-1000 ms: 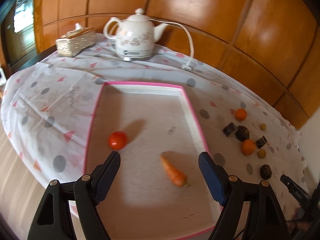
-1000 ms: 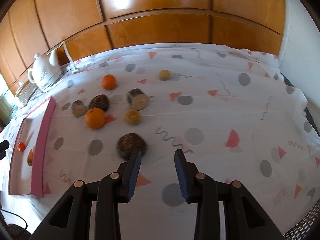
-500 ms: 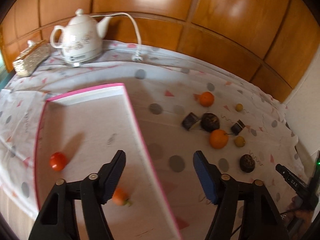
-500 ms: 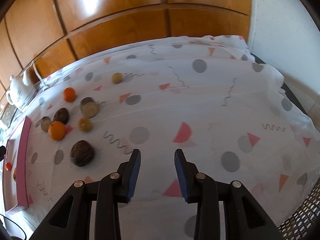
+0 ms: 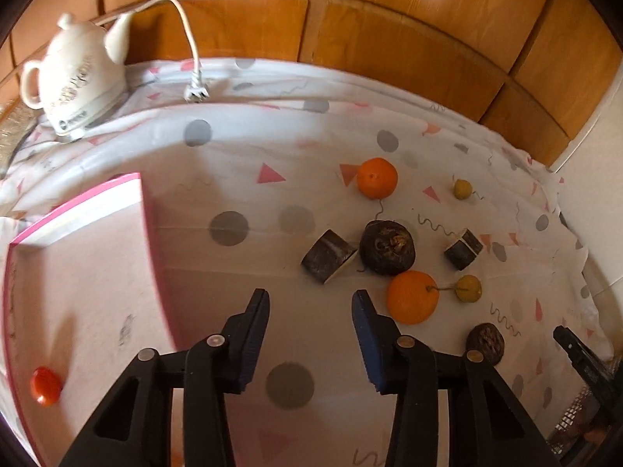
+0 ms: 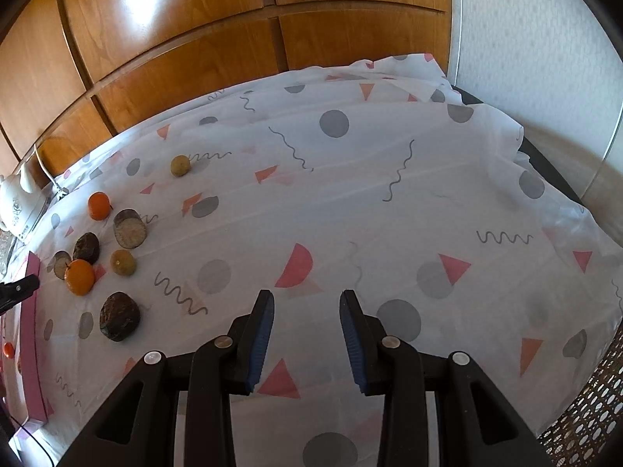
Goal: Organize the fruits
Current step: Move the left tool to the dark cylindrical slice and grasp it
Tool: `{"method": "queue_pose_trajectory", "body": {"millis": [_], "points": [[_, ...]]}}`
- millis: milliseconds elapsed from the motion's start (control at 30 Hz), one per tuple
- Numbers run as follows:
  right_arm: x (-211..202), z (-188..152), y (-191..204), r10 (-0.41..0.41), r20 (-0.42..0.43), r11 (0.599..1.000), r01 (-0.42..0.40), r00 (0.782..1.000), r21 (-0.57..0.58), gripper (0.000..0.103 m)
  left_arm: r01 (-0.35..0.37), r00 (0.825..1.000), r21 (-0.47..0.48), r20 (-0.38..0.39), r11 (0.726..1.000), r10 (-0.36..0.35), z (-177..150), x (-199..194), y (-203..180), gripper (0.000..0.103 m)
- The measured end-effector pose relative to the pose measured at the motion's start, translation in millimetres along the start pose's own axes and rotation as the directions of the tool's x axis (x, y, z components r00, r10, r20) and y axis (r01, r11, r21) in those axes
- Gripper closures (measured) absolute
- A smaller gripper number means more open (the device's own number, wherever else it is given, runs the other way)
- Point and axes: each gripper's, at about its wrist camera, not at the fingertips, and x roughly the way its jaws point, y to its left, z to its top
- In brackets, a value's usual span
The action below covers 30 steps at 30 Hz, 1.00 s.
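On my far left sits the pink-rimmed tray (image 5: 152, 233), with one small red tomato (image 5: 46, 385) lying loose on its floor. I am the left gripper (image 5: 310, 334), hanging over bare tablecloth (image 5: 241, 163) just right of the tray's rim; my jaws have just been closing and now stand partly apart with nothing between them.

Right of me the fruits lie scattered on the cloth. Nearest is a dark cut chunk (image 5: 329, 255) with a pale face, touching or almost touching a dark knobbly round fruit (image 5: 386, 247). I judge the chunk stiff and flat-sided, easy to pinch across its two flat faces. The round one looks hard and rough, so it should not slip, but it is wide for me.

Just beside my right finger lies the near orange (image 5: 413, 296): firm, light, smooth-skinned, prone to roll, best taken across its middle with a gentle squeeze. A second orange (image 5: 377, 177) sits farther back. Two small yellow-green fruits (image 5: 468, 288) look light and likely to skid away if pinched off centre. Another cut chunk (image 5: 463, 249) and a dark round fruit (image 5: 485, 342) lie farther right.

The right gripper (image 6: 307, 344) hovers over empty cloth well away from the fruit, jaws narrowly apart and holding nothing
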Motion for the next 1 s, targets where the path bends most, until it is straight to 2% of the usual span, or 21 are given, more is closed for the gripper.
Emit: {"method": "queue_pose_trajectory", "body": {"millis": [333,433,533,1000], "points": [[11,1,-6,-0.010,-0.019,1.000,0.010,1.000,0.010,0.068,0.005,0.999,0.023,-0.049,1.000,-0.004,20,36,-9,0.058],[14,1,-8,-0.012,-0.025,1.000,0.012,1.000,0.014,0.068,0.008,0.998,0.019,-0.063,1.000,-0.006,19,45,-7,0.069],[16,1,-10,-0.015,-0.027,1.000,0.016,1.000,0.018,0.068,0.047,0.997,0.002,-0.056,0.999,-0.047,17,41,-5,0.069],[23,0,-9,-0.022,-0.047,0.999,0.023,0.999,0.036,0.068,0.070,0.997,-0.005,0.023,0.998,-0.070,-6,-3,-1,0.070]]}}
